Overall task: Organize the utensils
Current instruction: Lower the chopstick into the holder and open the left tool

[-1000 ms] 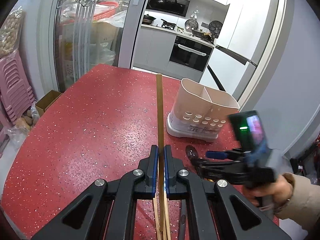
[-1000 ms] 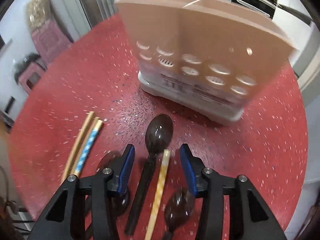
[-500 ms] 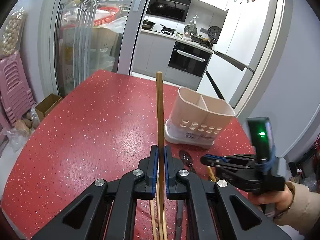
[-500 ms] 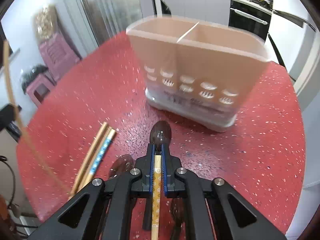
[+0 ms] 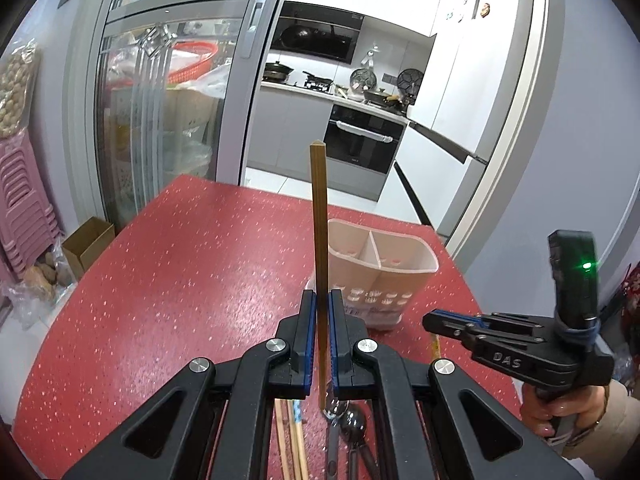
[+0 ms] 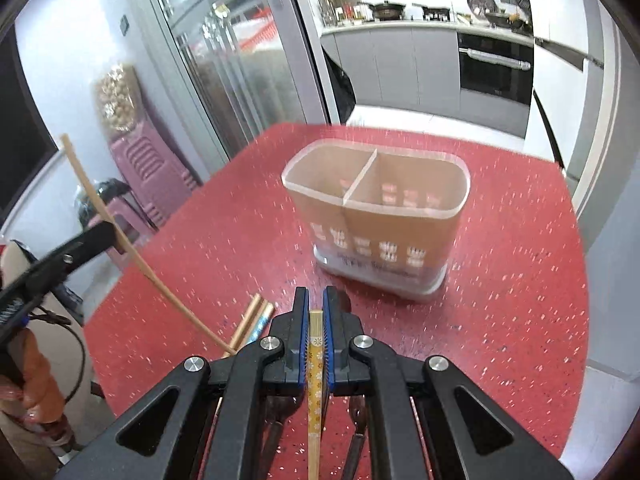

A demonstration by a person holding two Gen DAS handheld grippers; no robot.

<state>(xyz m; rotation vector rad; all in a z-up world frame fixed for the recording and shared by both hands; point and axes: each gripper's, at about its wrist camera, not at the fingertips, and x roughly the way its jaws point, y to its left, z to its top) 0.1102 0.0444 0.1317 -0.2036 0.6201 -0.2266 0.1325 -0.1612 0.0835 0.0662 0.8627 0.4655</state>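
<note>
Left gripper (image 5: 319, 304) clenched on a plain wooden chopstick (image 5: 319, 216), stick poking straight ahead past the tips. Right gripper (image 6: 315, 300) clamps a yellow patterned chopstick (image 6: 315, 364), end flush at the fingertips. Two-compartment holder (image 6: 376, 216) stands ahead on red table (image 6: 520, 320), apart from both.

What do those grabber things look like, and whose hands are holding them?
Both the left gripper and the right gripper are black, with blue finger pads and round silver bolts. The right one carries white "DAS" lettering and a black box with a green light. A person's bare right hand in a beige sleeve grips its handle.
</note>
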